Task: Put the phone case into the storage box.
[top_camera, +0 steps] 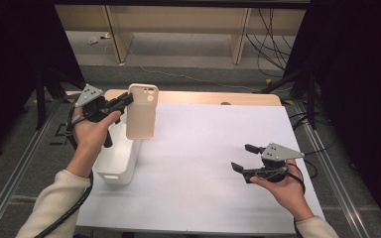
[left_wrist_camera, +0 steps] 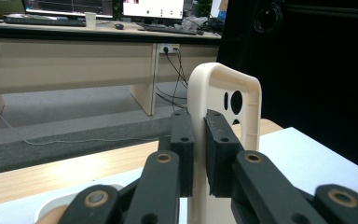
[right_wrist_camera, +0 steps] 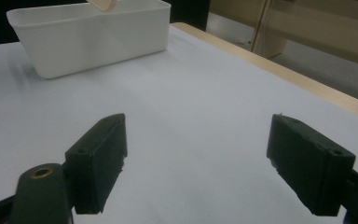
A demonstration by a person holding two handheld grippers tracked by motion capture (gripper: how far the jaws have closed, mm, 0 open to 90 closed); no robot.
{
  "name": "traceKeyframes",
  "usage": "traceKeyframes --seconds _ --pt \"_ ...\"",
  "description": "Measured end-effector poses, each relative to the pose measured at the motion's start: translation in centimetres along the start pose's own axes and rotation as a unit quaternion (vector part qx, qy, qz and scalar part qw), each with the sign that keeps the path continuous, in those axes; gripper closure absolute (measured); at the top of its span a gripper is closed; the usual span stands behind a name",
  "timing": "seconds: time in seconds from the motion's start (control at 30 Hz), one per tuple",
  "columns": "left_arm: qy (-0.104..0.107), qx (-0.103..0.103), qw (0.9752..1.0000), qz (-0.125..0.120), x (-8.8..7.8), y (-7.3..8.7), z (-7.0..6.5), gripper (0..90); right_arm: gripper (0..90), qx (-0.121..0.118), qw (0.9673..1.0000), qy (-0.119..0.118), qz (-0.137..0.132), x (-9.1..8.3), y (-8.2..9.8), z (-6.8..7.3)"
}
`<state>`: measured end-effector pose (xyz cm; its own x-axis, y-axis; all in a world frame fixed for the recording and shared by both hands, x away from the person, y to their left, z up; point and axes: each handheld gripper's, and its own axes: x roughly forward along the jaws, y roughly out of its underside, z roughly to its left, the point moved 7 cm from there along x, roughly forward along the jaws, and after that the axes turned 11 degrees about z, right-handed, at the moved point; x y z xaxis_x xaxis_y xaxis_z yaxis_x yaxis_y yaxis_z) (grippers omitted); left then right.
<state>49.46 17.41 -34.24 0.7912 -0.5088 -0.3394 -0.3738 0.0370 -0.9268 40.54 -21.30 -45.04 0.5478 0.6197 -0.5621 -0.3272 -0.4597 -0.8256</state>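
Above white bin (top_camera: 121, 163), left claw (top_camera: 125, 100) clamping phone case (top_camera: 142, 111), right claw (top_camera: 244, 157) wide apart

Cream phone case (top_camera: 141, 111) with camera cutouts, upright, long edge pinched in left hand-held gripper (top_camera: 127, 99), hanging over white bin (top_camera: 120, 161) at surface's left edge.

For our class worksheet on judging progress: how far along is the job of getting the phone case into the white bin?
Done: the left gripper has its jaws shut on the phone case, held upright above the bin. In hand: carrying it there. Left: lowering and releasing it. The right gripper waits open over the table.
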Motion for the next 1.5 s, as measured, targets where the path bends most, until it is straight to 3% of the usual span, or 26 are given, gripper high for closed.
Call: traceKeyframes --seconds 1.5 --pt "-0.039 0.0 0.9992 -0.009 -0.7 -0.4 3.7 82.5 21.3 0.009 0.9999 0.002 -0.009 -0.1 0.1 0.1"
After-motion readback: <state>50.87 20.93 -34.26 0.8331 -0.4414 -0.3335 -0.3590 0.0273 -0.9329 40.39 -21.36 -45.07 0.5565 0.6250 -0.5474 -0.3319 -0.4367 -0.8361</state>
